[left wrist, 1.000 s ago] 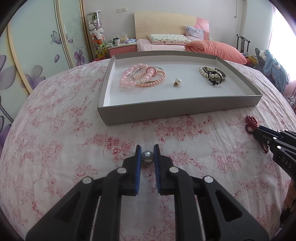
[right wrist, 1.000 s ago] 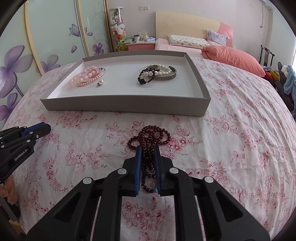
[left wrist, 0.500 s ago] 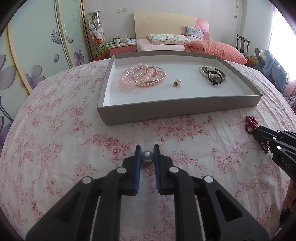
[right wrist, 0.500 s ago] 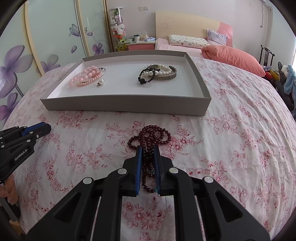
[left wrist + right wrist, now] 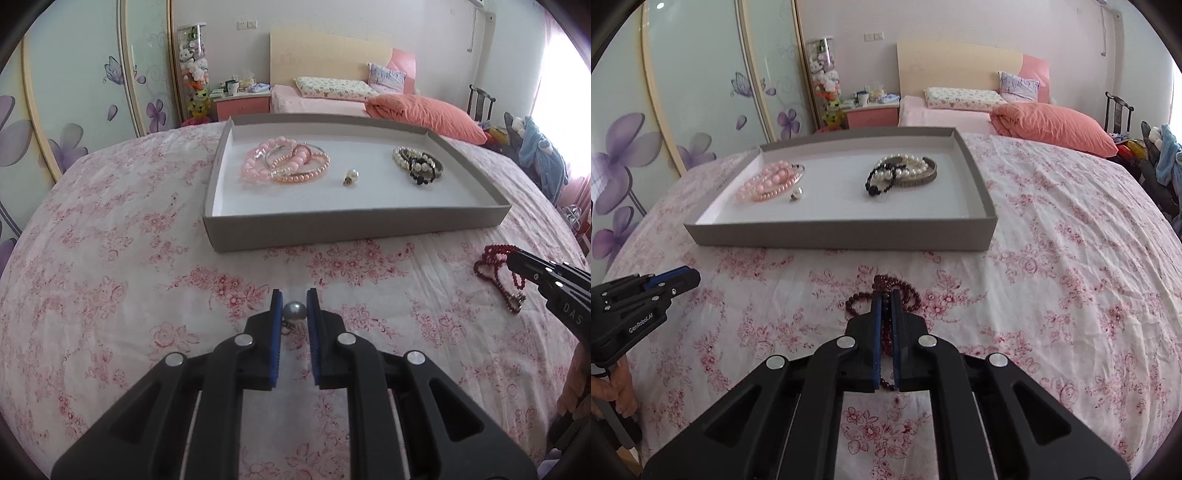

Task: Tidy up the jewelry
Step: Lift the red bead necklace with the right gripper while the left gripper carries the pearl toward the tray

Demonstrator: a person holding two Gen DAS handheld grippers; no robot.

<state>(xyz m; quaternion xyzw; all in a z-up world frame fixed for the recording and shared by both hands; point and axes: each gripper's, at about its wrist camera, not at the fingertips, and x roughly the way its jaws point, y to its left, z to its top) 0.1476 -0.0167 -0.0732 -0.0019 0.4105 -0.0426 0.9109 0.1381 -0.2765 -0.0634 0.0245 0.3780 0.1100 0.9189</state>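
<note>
- On the flowered bedspread (image 5: 110,258), seen from the left wrist, a grey pearl (image 5: 294,310) was clamped by the left gripper (image 5: 294,308), near the tray (image 5: 354,229).
- From the right wrist, a dark red bead necklace (image 5: 908,295) was pinched by the right gripper (image 5: 885,306), whose jaws had just been closing on it.

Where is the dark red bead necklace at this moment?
The dark red bead necklace lies on the floral bedspread, in front of the grey cardboard tray, pinched between the right gripper pads.
</note>
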